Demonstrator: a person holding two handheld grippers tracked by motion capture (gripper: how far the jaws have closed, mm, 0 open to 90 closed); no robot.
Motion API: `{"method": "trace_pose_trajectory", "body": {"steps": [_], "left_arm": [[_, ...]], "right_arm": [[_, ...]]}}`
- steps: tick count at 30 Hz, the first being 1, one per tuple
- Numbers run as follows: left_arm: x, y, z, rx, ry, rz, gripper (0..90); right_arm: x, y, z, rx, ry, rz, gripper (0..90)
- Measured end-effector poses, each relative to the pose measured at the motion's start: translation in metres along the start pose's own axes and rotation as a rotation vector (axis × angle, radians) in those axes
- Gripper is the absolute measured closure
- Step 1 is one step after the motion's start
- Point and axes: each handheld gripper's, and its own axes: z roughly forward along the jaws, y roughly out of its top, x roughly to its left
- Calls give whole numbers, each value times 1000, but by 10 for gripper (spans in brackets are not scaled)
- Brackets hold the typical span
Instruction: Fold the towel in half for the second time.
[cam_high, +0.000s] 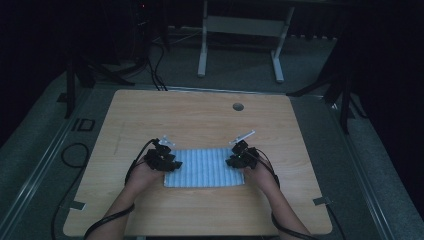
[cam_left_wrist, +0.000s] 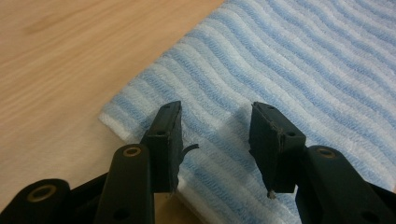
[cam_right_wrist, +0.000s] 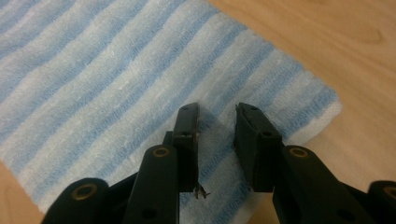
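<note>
Cloth flat on worktop, lower centre of high view, blue and white stripes, folded rectangle. Sits between both hands, long edges running left to right in frame.

Left gripper at cloth's left edge in high view, held in left hand, forearm entering from bottom of frame. In left gripper view: gripper spread, wide gap between jaws, nothing pinched. Cloth fills upper right and centre of that frame, corner at centre left, bare worktop across upper left. Jaws hang over cloth near that corner; contact with fabric not clear. Small frayed bit sticking off inner face of left-of-frame jaw.

Right gripper at cloth's right edge in high view, held in right hand, cable trailing down to bottom of frame. In right gripper view: gripper spread too, gap narrower than on the left one, nothing pinched. Cloth covers left and centre of that frame, corner at centre right, worktop in upper right. Jaws over cloth just inside that corner; touching or not, cannot tell.

Round cable hole in worktop, upper centre of high view, well apart from cloth. Room around worktop dark.
</note>
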Motion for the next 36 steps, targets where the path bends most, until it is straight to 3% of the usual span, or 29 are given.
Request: {"method": "trace_pose_trajectory", "body": {"steps": [9,15,23,27,31,36], "left_arm": [[19,12,3,21,25,-42,539],[26,18,4,41,53,-46,538],[32,19,6,22,61,-88,538],[31,19,1,8,64,-88,536],[28,17,-9,-37,53,-100,502],[20,18,-17,-72,3,-102,362]], "right_arm": [[-6,22,11,19,-6,17,692],[-9,33,17,25,-14,22,685],[-10,36,19,21,-9,27,675],[-7,36,14,7,-16,10,627],[-7,35,6,-18,-1,3,519],[-6,32,-2,-53,-8,-1,331]]}}
